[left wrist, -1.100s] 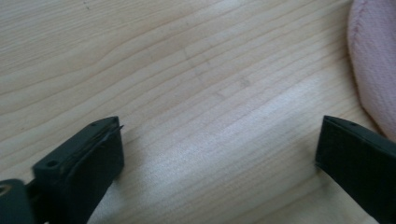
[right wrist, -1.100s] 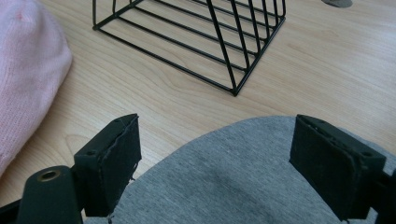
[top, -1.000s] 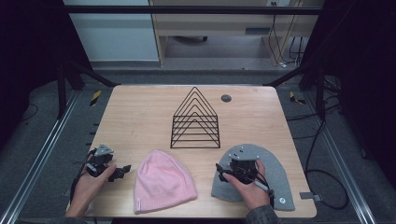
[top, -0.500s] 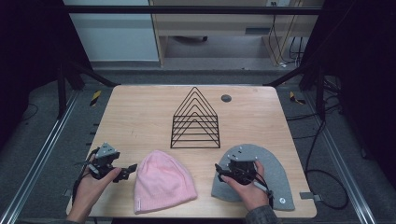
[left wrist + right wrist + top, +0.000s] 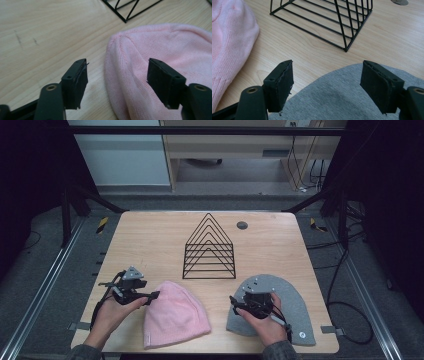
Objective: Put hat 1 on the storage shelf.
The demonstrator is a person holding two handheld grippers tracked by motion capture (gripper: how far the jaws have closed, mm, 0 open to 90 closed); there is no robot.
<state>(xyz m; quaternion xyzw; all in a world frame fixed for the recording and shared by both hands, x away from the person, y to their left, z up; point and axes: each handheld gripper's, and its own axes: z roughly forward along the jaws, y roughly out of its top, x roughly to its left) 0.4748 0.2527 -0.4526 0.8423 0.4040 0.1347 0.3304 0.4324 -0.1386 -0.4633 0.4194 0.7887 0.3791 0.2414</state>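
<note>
The left gripper [image 5: 148, 296] is sitting low at the near left of the bench [image 5: 150, 240], its jaws standing wide apart and straddling the crown edge of the pink beanie [image 5: 175, 315]. In the left gripper view one jaw is hanging over bare wood and the other over the knit, so a close from here is likely to catch only a thin fold of the rounded edge. That thin bite could be slipping out as soon as the hat is lifted, or the jaw on the wood side could be pushing the soft fabric away instead of gathering it.

The right gripper [image 5: 239, 303] is resting over the left edge of the grey beanie [image 5: 290, 305], which is lying flat at the near right of the bench. Its jaws are also apart, with nothing between them but the hat's curved rim and wood. Whether the jaw tips are touching the fabric is hard to judge from these angles. If they are riding above it, a close is going to grab air; if pressing down, it may be pinching only the top layer and leaving the lower one dragging.

The black wire rack [image 5: 209, 249] is standing just beyond both hats, near the middle of the bench. A hat swung forward carelessly could be snagging on its thin bars or nudging the light frame out of place.
</note>
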